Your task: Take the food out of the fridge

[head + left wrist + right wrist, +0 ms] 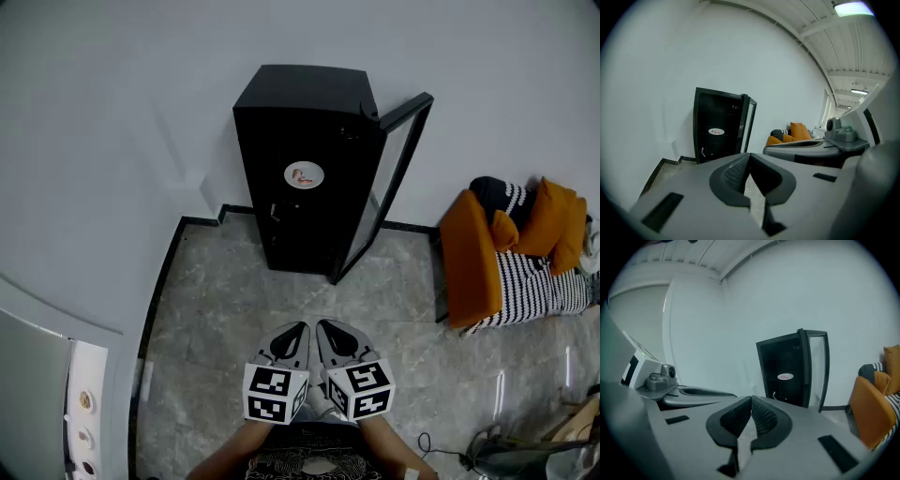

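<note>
Against the white wall, at the far edge of a grey marbled stone floor [234,281], stands a tall black box-shaped fridge [302,103]. Its glass-paned door [392,178] is swung wide open to the right, so the dark inside faces the person.

In the upper half of the fridge sits a small round white dish [304,174] with something red-orange on it. It is too small to say what the food is. It shows as a pale oval against the black interior, and both gripper views show it the same way. The rest of the inside is too dark to read.

Well short of the fridge, low in the head view, the person holds two grey grippers side by side, both aimed toward the open fridge. The left gripper [300,328] has its ribbed dark jaws pressed together with nothing between them. The right gripper [324,328] is closed and empty in the same way.

Off to the right, well apart from the fridge, lie orange cushions [473,258] and a black-and-white striped cloth [534,286].
</note>
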### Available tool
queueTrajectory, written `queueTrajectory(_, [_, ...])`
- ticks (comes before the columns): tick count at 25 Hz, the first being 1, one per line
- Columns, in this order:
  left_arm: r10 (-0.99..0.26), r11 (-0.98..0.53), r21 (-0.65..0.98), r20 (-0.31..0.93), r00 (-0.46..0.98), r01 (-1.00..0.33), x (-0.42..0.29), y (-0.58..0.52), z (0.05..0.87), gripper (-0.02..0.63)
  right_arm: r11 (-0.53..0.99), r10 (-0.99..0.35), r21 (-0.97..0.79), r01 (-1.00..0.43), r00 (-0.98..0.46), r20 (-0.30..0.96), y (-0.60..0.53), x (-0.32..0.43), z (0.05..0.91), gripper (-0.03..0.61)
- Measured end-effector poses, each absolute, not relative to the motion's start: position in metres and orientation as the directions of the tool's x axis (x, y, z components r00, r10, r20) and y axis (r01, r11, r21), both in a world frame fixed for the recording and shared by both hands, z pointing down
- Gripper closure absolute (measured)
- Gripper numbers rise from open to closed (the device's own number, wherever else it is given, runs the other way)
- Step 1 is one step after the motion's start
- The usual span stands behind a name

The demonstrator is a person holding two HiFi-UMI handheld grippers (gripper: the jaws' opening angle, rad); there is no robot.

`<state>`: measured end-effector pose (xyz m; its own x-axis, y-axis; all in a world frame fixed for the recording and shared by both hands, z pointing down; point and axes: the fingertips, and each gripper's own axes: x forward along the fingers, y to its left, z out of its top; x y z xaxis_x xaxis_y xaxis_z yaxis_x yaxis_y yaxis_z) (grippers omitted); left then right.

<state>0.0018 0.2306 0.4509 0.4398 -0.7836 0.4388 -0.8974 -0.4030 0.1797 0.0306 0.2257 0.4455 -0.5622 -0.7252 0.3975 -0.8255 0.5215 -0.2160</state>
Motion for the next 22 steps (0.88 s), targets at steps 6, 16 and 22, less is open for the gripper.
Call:
queueTrajectory(6, [-0.776, -0.415, 0.189, 0.437, 0.455, -0.890, -0.007, 0.218, 0.449, 0.600, 0.518, -0.728, -0.209, -0.830, -0.555, 0.401, 0.212, 0.021, 0.442, 0.556])
queueTrajectory(16, [-0.764, -0.436, 0.196, 0.435, 0.477, -0.878, -0.011, 0.191, 0.449, 0.600, 0.513, -0.731, -0.199, -0.835, -0.547, 0.409, 0.189, 0.014, 0.443, 0.556])
queueTrajectory(22, [-0.757, -0.428, 0.200, 0.454, 0.470, -0.881, -0.005, 0.169, 0.458, 0.600, 0.510, -0.721, -0.224, -0.831, -0.555, 0.416, 0.169, 0.020, 0.453, 0.556])
